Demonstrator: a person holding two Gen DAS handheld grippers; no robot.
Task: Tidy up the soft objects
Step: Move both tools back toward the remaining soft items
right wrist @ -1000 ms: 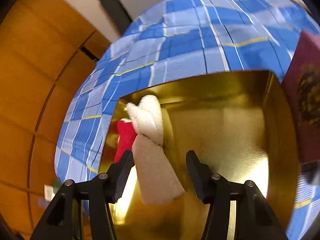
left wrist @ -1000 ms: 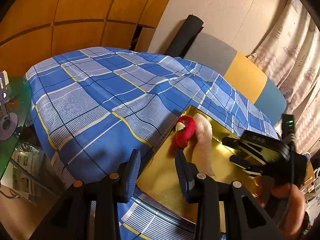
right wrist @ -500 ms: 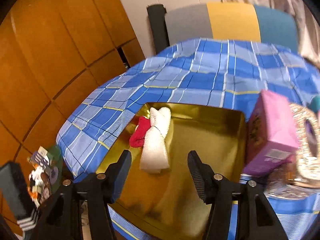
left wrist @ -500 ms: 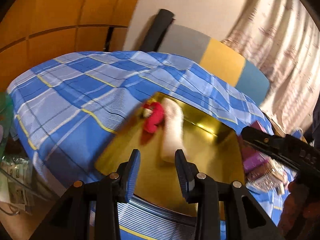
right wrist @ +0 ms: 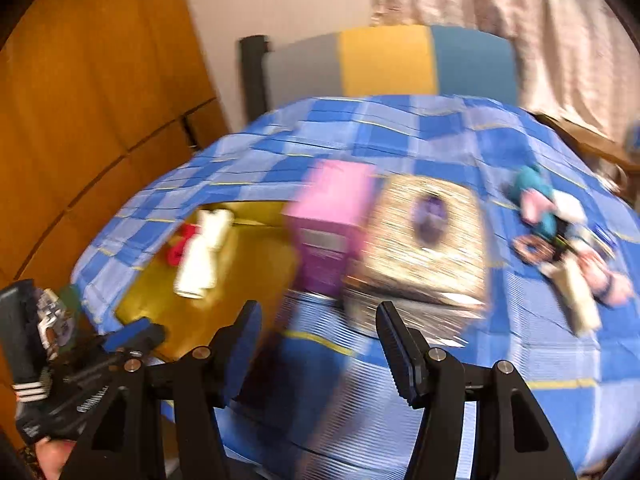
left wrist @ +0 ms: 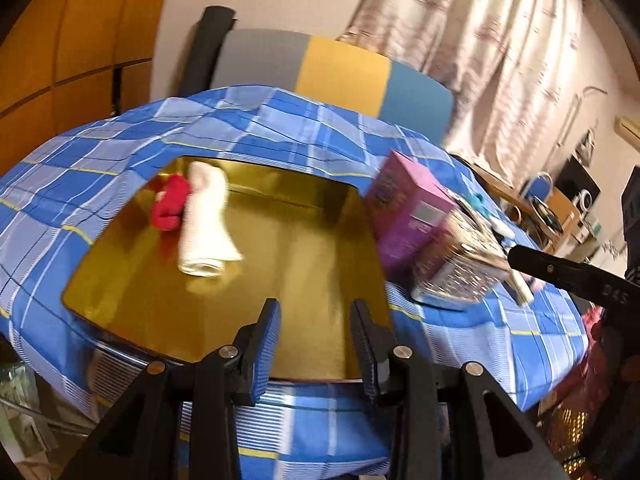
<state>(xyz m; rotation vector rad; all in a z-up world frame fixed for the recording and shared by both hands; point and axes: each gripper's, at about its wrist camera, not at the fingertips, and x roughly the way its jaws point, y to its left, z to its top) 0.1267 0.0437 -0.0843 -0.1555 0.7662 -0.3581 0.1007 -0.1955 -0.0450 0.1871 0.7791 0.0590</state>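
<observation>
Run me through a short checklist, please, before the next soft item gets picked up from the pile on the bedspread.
1. Right gripper empty, jaws apart: ok.
2. Left gripper empty, jaws apart: ok.
3. Gold tray has free room beside the white roll and red toy: ok.
4. Soft pile in sight: ok.
5. Pink box and glitter box clear of the way: cannot tell.

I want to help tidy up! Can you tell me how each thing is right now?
Gold tray: on the bed, holding two things.
White rolled cloth: lying in the tray.
Red soft toy: in the tray, beside the cloth.
Pink box: upright, beside the tray.
Left claw: open, empty.
Right claw: open, empty.
</observation>
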